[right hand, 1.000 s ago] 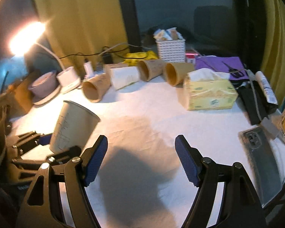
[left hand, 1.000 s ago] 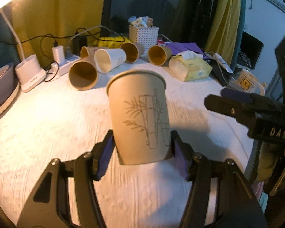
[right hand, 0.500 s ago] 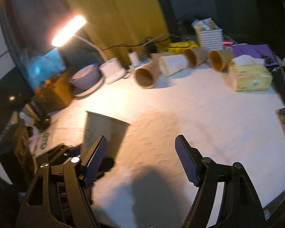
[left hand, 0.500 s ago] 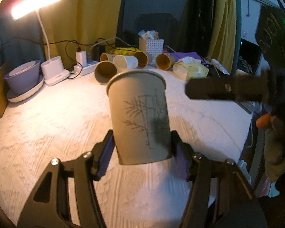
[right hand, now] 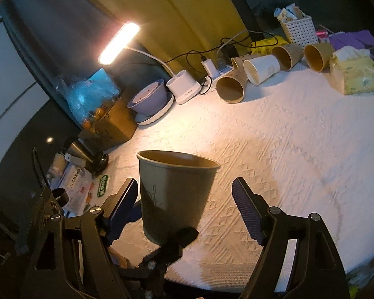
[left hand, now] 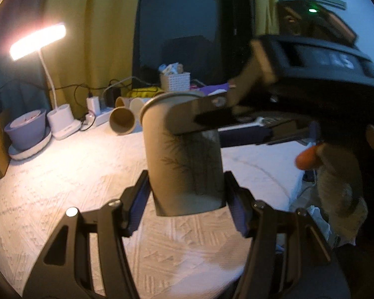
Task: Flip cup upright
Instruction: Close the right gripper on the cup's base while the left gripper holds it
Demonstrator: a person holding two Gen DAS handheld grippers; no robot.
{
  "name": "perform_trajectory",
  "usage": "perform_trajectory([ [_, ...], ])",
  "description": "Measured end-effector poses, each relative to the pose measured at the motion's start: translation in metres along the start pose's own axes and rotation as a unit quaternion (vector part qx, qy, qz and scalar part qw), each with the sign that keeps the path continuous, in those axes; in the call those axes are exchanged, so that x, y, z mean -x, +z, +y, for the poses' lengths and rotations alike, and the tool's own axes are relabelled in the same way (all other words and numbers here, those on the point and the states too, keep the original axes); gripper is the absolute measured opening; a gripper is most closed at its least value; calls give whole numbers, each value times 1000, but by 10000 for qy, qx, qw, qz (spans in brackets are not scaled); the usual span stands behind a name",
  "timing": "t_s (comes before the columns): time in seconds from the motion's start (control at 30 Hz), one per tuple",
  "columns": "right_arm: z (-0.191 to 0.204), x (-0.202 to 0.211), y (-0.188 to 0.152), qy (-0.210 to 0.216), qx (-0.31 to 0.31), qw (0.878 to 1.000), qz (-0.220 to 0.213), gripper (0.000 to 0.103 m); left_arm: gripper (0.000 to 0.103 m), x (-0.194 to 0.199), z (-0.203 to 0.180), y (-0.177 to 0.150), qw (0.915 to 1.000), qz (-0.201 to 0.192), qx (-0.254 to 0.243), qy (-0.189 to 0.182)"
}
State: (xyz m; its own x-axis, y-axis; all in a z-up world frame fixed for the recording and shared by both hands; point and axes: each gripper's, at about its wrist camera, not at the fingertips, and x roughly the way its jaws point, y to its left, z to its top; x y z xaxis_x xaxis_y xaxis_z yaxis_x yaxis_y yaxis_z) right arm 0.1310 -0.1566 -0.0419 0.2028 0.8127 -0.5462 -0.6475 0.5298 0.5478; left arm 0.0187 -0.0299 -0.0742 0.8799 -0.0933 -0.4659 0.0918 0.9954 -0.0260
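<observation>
My left gripper [left hand: 187,201] is shut on a tan paper cup [left hand: 184,159] with a bamboo drawing, holding it upright by its lower part, mouth up, above the white tablecloth [left hand: 87,174]. In the right wrist view the same cup [right hand: 174,194] stands between my right gripper's open fingers [right hand: 187,199], not touched by them; the left gripper [right hand: 167,239] holds its base from below. The right gripper's finger [left hand: 199,117] crosses in front of the cup's rim in the left wrist view.
Several paper cups [right hand: 261,72] lie on their sides at the back of the table. A tissue pack [right hand: 354,74], a white basket [right hand: 299,30], a lit desk lamp [right hand: 119,42], a purple bowl [right hand: 149,97] and a charger with cables [right hand: 209,67] stand around them. A cardboard box [right hand: 107,127] sits at the left edge.
Both grippers have risen and turned. My right gripper has swung in so the held cup now sits between its open fingers. The cup stays upright in the left gripper.
</observation>
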Motion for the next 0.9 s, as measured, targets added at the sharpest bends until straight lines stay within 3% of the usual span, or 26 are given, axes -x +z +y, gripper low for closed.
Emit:
perform_trajectory([
  [0.27, -14, 0, 1, 343, -338, 9988, 95, 81, 59, 3, -10, 2, 9994, -26, -246, -231],
  [0.7, -22, -4, 1, 275, -260, 9991, 208, 71, 62, -6, -12, -4, 9985, 304, -87, -446],
  [0.77, -23, -7, 2, 223, -242, 9992, 206, 70, 77, -10, -8, -5, 9982, 360, 9, -481],
  [0.9, -29, -9, 9, -63, -163, 9998, 47, 70, 79, -16, 0, -6, 9975, 453, 165, -513],
])
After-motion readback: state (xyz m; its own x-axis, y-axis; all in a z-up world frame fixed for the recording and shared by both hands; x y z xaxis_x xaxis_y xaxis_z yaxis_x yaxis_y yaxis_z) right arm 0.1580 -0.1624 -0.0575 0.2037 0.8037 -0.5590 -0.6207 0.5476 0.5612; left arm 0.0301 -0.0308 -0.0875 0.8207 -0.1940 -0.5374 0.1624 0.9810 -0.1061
